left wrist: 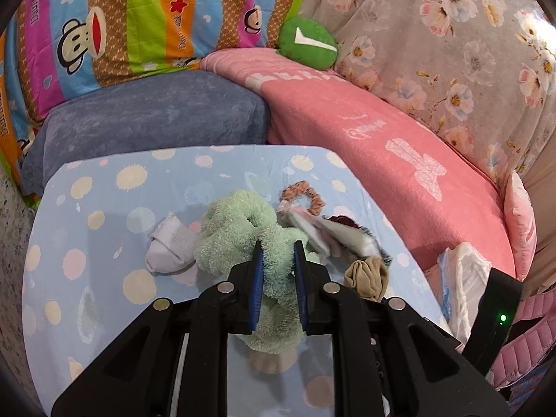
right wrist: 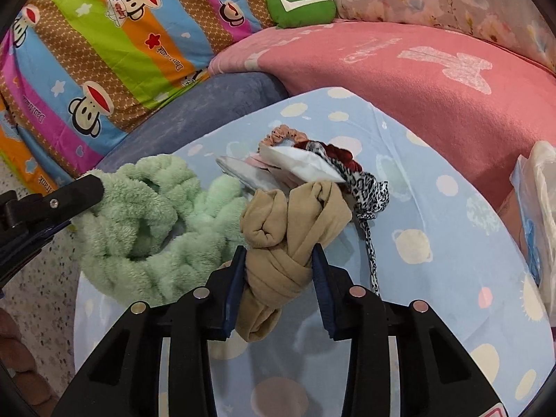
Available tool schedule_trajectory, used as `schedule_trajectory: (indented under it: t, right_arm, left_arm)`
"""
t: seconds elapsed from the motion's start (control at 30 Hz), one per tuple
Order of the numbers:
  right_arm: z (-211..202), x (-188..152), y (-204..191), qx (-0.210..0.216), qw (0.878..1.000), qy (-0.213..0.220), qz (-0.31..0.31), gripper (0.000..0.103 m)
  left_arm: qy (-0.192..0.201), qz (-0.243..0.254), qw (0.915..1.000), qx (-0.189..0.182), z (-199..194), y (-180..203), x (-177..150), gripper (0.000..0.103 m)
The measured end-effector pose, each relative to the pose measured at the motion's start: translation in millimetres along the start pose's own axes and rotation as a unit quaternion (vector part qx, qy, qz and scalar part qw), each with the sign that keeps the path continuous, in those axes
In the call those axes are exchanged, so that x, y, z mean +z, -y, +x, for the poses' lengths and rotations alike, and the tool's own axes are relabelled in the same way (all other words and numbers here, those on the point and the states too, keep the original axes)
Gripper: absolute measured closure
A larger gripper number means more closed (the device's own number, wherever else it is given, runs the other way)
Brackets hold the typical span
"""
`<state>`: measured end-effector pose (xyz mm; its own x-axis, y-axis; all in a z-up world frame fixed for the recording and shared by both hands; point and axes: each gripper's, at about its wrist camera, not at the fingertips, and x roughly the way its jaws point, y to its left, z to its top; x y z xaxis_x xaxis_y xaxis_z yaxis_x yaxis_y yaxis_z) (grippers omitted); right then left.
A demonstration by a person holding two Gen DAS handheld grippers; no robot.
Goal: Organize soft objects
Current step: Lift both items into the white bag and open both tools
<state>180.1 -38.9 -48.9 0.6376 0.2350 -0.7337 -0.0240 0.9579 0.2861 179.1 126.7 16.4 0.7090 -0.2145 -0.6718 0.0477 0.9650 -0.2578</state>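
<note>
Pale blue spotted cloth [right wrist: 434, 208] over a low table, w/ pink, grey-blue and striped cartoon bedding banked behind.

L gripper [left wrist: 278, 246]: jaws nearly shut, pinching the fluffy mint-green plush loop [left wrist: 236, 229], which hangs part lifted off the cloth.

R gripper [right wrist: 278, 253]: jaws about a third open, pads pressed either side of the knotted tan nylon stocking bundle [right wrist: 292, 229].

Leopard-print fabric band [right wrist: 368, 191] lies touching the stocking; white sock [left wrist: 170, 246] just beside the loop.

Advice: lift both slowly, apart from each other, so neighbours don't drag; R grip looks shallow, squeeze firmer on the knot first.
</note>
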Motion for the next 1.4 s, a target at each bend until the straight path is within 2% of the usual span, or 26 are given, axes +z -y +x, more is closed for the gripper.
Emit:
schedule_trajectory:
  t: [0.13,0.33,0.67,1.0,1.17,1.3,1.37,1.4]
  right_arm:
    - [-31.6,7.8,2.8,0.008,1.0,0.028,0.001,0.067]
    - [-75.9,21.8,22.8,-0.004,0.998,0.067,0.003,0.067]
    - [-139.2,25.4,99.8,-0.057,0.992,0.105,0.032,0.067]
    - [-167.4,3.3,209.0,-0.12,0.982,0.105,0.101,0.067]
    - [-165.7,-6.3,256.1,-0.146,0.976,0.095,0.134,0.067]
    - [-160.4,-13.5,285.5,-0.163,0.971,0.086,0.154,0.067]
    - [-157.0,-16.6,297.6,-0.168,0.969,0.081,0.164,0.067]
    - [-155.6,-18.0,301.7,-0.17,0.968,0.079,0.168,0.066]
  left_arm:
    - [0.02,0.014,0.9997,-0.01,-19.9,21.3,9.9,0.088]
    - [0.051,0.043,0.9972,-0.034,-49.4,66.3,27.9,0.088]
    - [0.068,0.097,0.9878,-0.101,-66.7,169.2,43.4,0.088]
    - [0.062,0.16,0.9691,-0.177,-44.4,291.7,18.0,0.088]
    - [0.061,0.175,0.959,-0.214,-23.2,335.2,0.0,0.088]
    - [0.044,0.189,0.9513,-0.24,-0.6,364.6,-15.7,0.087]
    - [0.029,0.196,0.9488,-0.246,11.6,374.7,-23.7,0.083]
    - [0.027,0.197,0.9494,-0.243,16.4,377.6,-26.1,0.075]
